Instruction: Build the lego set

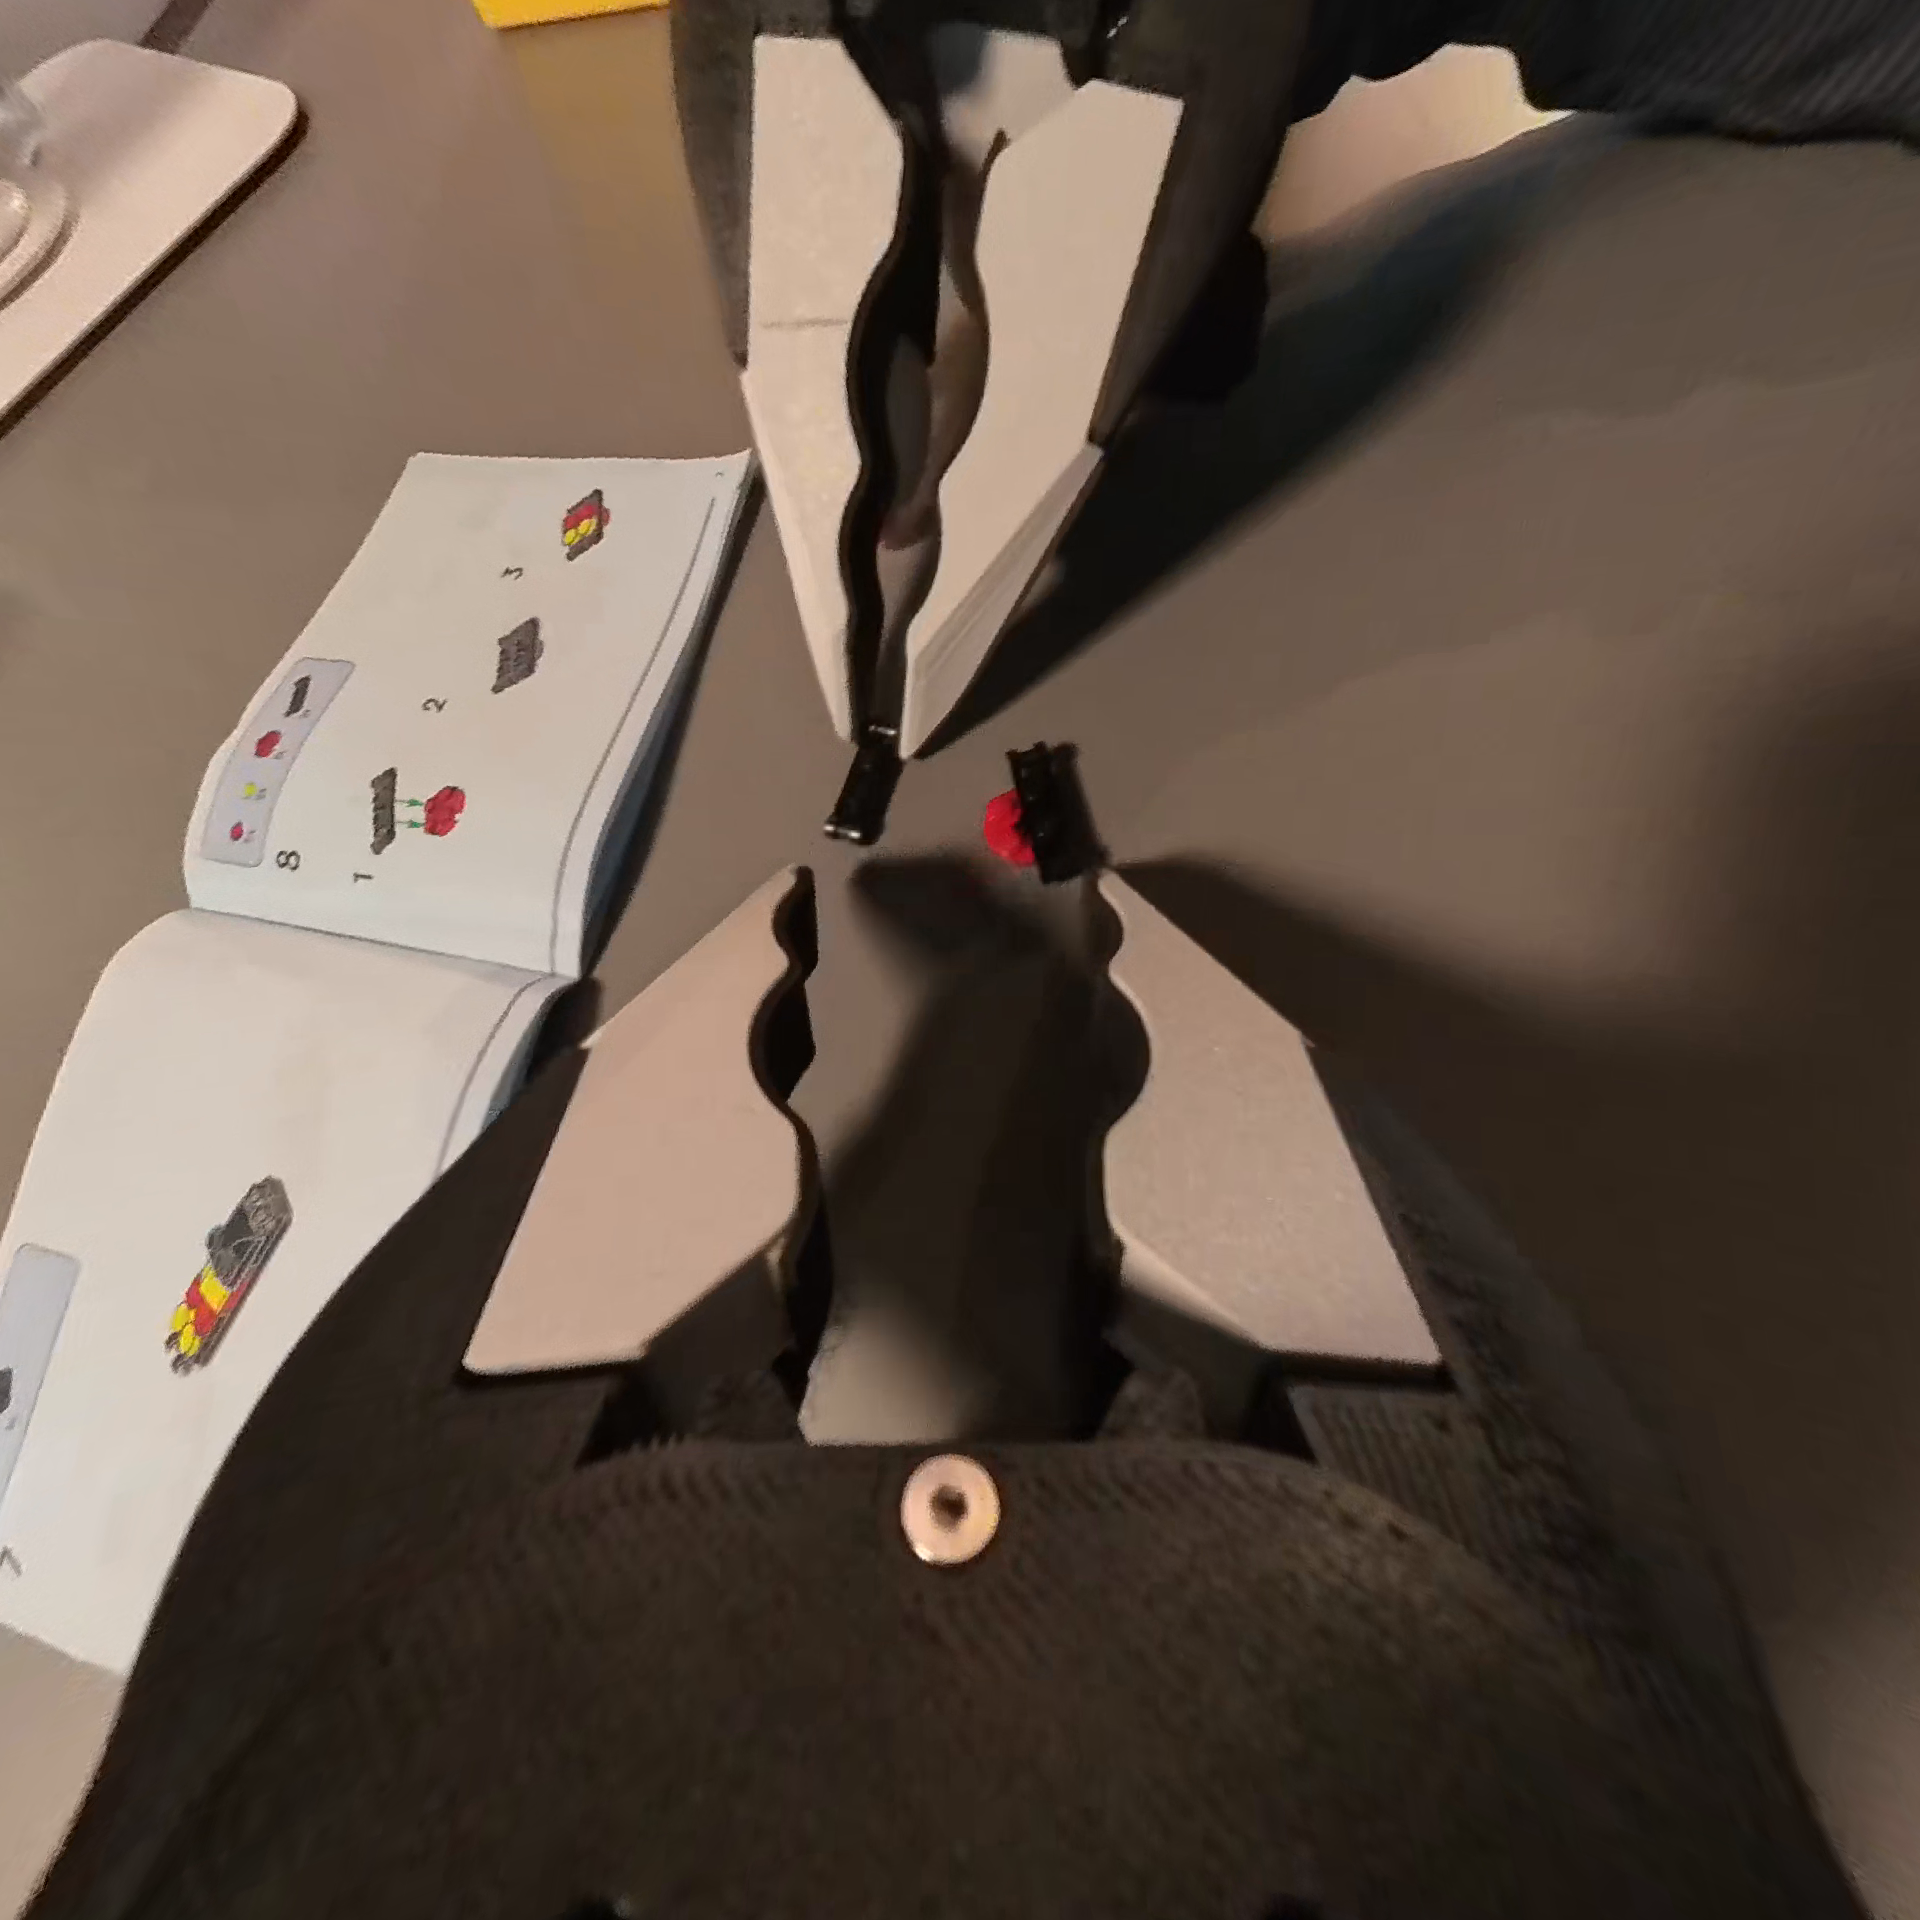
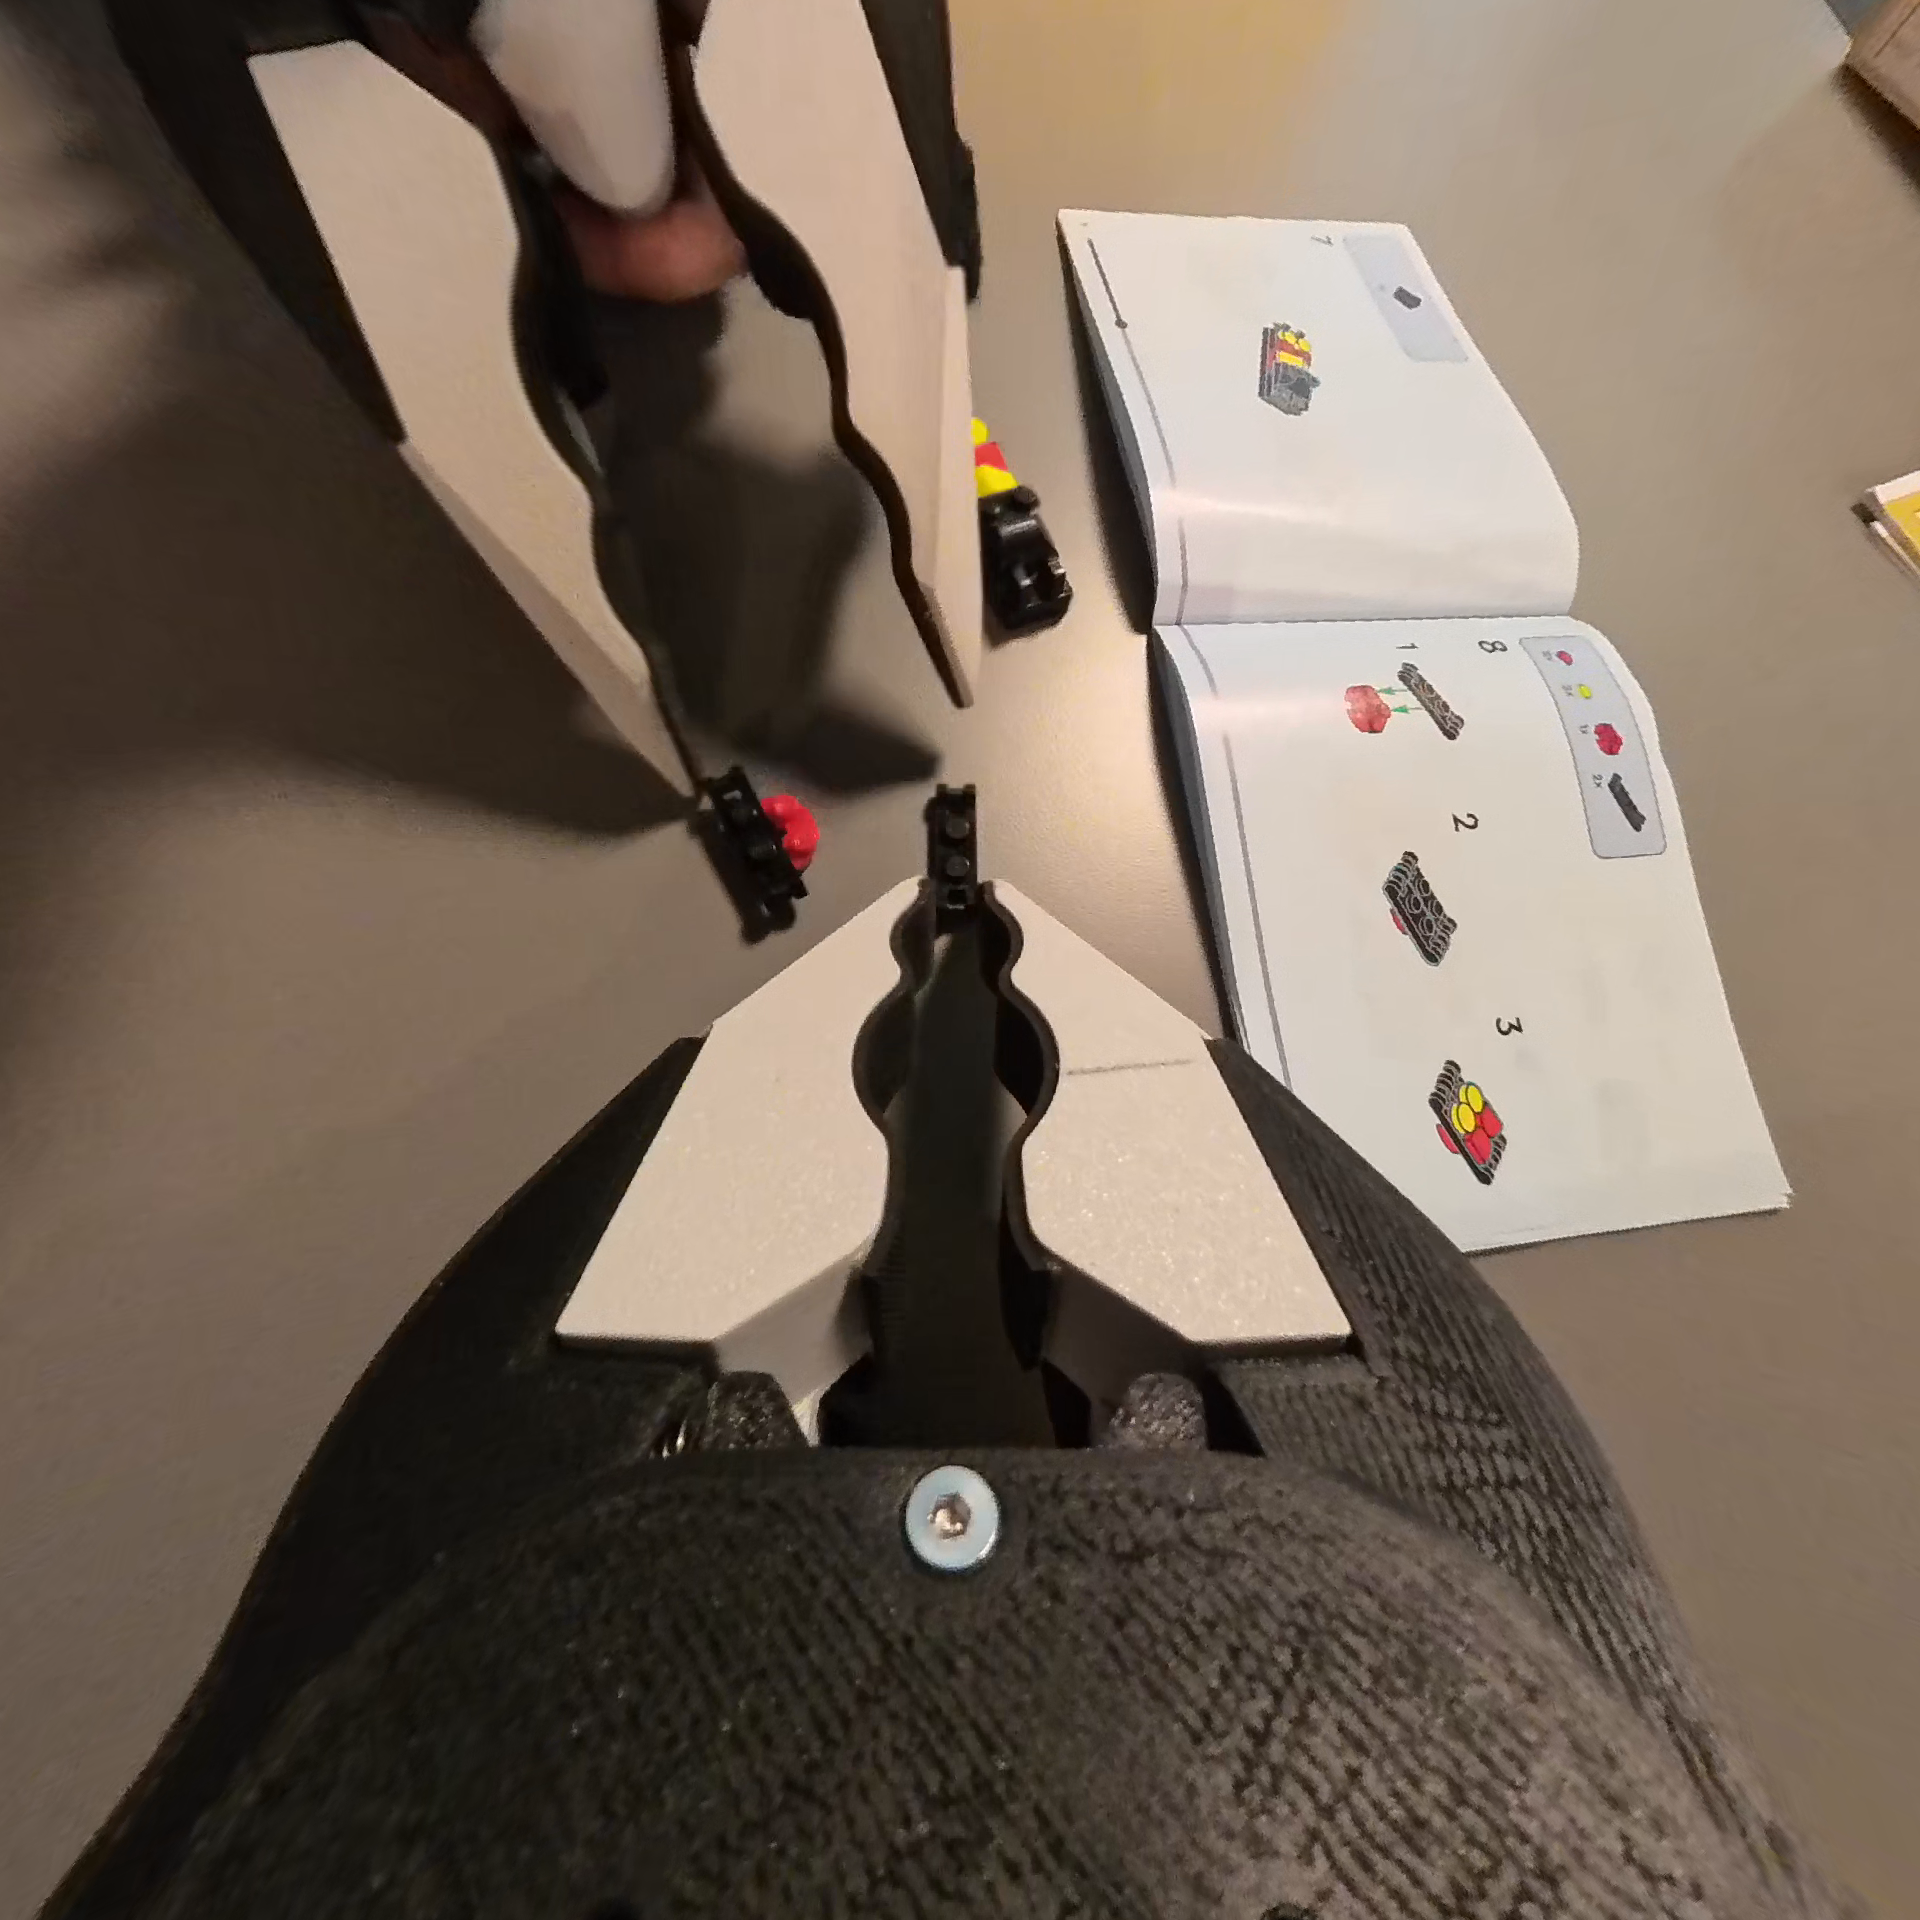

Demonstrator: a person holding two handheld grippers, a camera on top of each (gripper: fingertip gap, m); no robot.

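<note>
While seen from the left wrist: left gripper (image 1: 951, 883) spread, plate with red piece (image 1: 1044, 816) resting against one fingertip (image 1: 1107, 894).

From the right wrist: right gripper (image 2: 954, 883) pinching black plate (image 2: 951, 847), near booklet (image 2: 1455, 883).

Light, stiff, slippery; best gripped across long edges.
</note>
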